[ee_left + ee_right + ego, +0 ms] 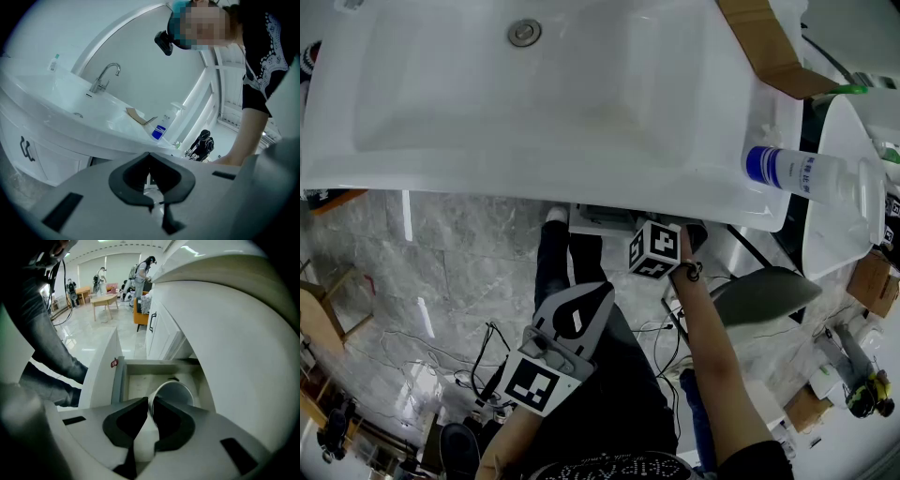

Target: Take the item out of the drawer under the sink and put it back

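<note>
We see 1 white cup (174, 391): empty, tipped, mouth toward us, rim wall pinched by right gripper (151, 401), over open drawer (118, 380). We note drawer pulled out under sink (225, 310), pale inside.

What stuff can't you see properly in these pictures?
- Right gripper view: the right gripper hides the lower part of the cup and part of the floor of the drawer.
- Head view: the sink covers the drawer, the cup and the right gripper's jaws.
- Left gripper view: the print on the bottle is too small to read, and the left gripper blocks what lies under the sink.
</note>
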